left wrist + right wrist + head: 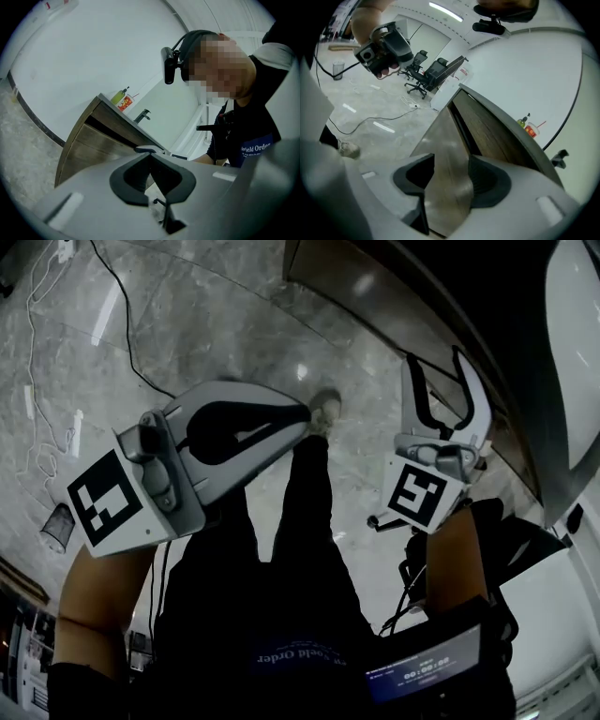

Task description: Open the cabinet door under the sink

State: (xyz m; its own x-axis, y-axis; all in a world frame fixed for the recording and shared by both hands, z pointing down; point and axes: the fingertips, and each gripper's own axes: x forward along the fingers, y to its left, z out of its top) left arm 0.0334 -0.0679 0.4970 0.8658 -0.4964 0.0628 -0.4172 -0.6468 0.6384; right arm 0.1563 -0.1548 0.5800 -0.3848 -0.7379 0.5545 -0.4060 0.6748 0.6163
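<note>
- The cabinet [375, 306] stands in front of the person, at the top right of the head view.
- Its door [440, 136] is the brown wood front under the grey surface [511, 133]. The tap [143, 115] sits on top of that surface.
- The door looks shut, so I think the job has not really begun.
- The right claw [452, 159] is open. Its two jaws stand apart and hold nothing.
- This claw points right at the door. In the right gripper view the wood shows in the space between the jaws, but the pads do not seem to press on it.
- A dark gap [461, 124] runs along one long edge of the door, going up and away from the claw and leaning a little to the right. I think that edge is the place to pull.
- The left claw [152, 161] is closed, jaws together, with nothing in it.
- In its own view, the cabinet lies off to the left.
- So the right claw is the nearer one, and it faces the right way. The next move is likely to be its job.
</note>
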